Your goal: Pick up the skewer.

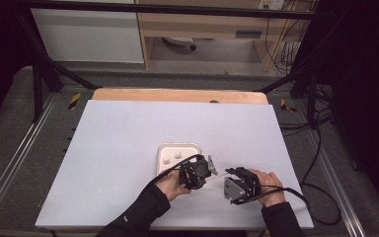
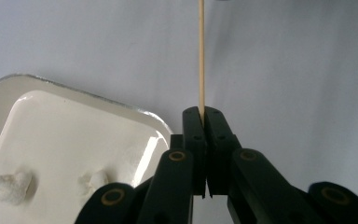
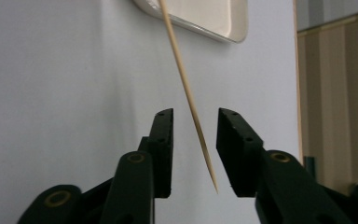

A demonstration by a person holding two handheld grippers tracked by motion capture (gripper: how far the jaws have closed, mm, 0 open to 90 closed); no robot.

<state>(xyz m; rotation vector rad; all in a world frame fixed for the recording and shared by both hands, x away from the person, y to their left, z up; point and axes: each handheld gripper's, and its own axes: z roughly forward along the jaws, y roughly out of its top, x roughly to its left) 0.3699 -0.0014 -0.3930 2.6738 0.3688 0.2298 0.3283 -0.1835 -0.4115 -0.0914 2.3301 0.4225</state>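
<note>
— Two white lumps, soft-looking, sit in the shallow white enamel tray with the metal rim point(image 1: 193, 147), at the left of the action. Why is the left gripper point(image 2: 203, 116) parked just beside that tray?

— My guess: it works as a clamp. Its black jaws are pressed together on the butt end of the thin, pale wooden skewer point(image 2: 201, 56), which runs straight out from the pads over the pale lavender table sheet point(image 1: 128, 148). Holding it low and level near the tray keeps the point steady and close to the lumps point(image 2: 9, 184).

— And the person's left hand point(image 1: 170, 183)?

— Wrapped round the gripper body, sleeve coming in from the bottom edge of the high view.

— Moving right, what about the other end of the stick?

— In the right gripper view the pointed tip hangs between the right gripper's point(image 3: 195, 122) jaws, which stand a little apart. Neither pad presses on the wood, so the skewer rests on the left grip alone. It looks like a handover or a regrip, though I can't say which way.

— Anything in the way?

— Not much. The two grippers sit close together, so the cables point(image 1: 296, 195) trailing right from the right hand point(image 1: 269, 187) could snag. The tray rim lies just beside the left jaws and could catch the skewer if it swung down. Beyond the sheet, the wooden table edge point(image 1: 177, 95) and dark frame posts point(image 1: 38, 89) stand well apart.
</note>
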